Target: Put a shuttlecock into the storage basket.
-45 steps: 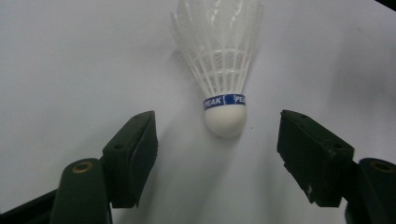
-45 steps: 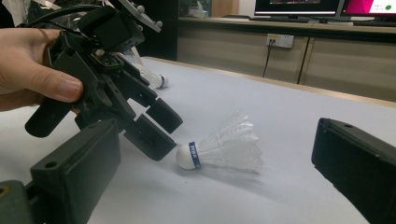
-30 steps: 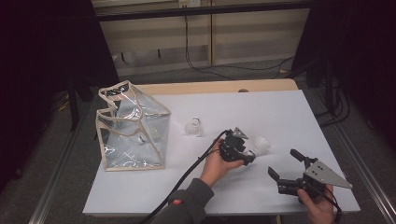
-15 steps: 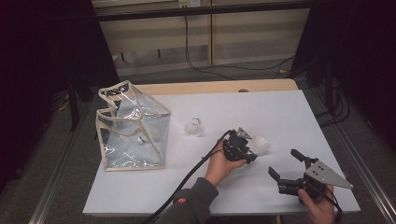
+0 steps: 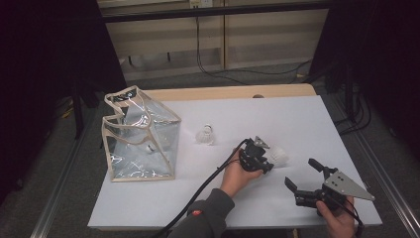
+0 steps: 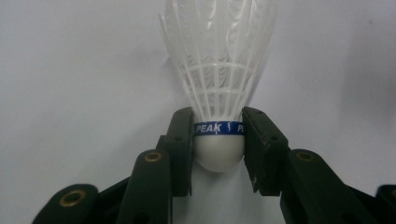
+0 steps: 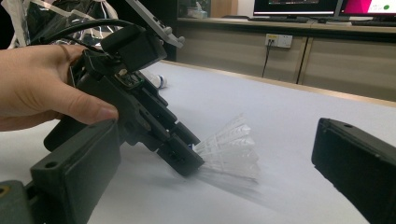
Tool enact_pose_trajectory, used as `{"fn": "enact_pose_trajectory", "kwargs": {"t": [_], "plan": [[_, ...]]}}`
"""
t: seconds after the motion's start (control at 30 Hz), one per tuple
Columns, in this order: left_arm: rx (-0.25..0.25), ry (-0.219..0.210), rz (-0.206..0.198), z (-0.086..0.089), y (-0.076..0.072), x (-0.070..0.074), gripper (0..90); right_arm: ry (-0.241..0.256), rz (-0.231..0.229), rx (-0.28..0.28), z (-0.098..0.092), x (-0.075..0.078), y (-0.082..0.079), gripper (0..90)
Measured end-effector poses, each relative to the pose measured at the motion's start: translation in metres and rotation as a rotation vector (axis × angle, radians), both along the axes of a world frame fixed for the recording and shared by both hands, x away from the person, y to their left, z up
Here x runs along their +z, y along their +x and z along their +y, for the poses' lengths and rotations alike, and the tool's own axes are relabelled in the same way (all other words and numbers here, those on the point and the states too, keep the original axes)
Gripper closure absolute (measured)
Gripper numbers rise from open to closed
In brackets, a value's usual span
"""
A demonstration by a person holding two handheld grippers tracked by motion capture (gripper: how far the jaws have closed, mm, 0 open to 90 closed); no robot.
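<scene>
- My left gripper (image 5: 266,157) sits right of the middle of the white table (image 5: 307,119), towards the near edge, and its jaws are clamped on a white shuttlecock (image 6: 219,88).
- In the left gripper view I see the two black jaws pressing either side of the rounded cork base, right at the blue band printed "PEAK", with the skirt fanning away from me.
- From the high view the shuttlecock's skirt points towards the table's right edge, and it lies low against the table; I cannot tell whether it touches.
- My left hand (image 5: 238,173) wraps the gripper body, and its black cable (image 5: 203,186) trails back to the near edge.
- My right gripper (image 5: 303,174) rests near the near right corner, its jaws spread well apart with nothing between them, and the grey three-cornered plate (image 5: 346,185) is on top.
- Through the right gripper view I look across at the left gripper and the shuttlecock skirt, framed between my own open jaws.
- A second shuttlecock (image 5: 205,135) lies near the middle of the table, well apart from both grippers.
- A clear plastic bag (image 5: 141,141) with tan trim stands open near the left edge, with a small white object inside that I cannot identify.
</scene>
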State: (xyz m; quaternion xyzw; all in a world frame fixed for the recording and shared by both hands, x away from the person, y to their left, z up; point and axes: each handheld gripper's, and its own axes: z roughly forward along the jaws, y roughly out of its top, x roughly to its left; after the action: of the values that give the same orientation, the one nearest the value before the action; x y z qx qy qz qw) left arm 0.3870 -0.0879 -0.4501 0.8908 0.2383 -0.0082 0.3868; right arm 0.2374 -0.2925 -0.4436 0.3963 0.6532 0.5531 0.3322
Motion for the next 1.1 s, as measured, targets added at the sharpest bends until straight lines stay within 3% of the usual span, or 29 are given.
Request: {"fn": "enact_pose_trajectory", "kwargs": {"t": [0.5, 1.1], "plan": [[-0.006, -0.013, 0.057, 0.013, 0.000, 0.011, 65.4, -0.002, 0.000, 0.004, 0.001, 0.000, 0.000, 1.3], [-0.013, -0.006, 0.061, 0.028, 0.001, 0.024, 65.4, -0.004, 0.000, 0.004, 0.002, -0.001, 0.001, 1.3]]}}
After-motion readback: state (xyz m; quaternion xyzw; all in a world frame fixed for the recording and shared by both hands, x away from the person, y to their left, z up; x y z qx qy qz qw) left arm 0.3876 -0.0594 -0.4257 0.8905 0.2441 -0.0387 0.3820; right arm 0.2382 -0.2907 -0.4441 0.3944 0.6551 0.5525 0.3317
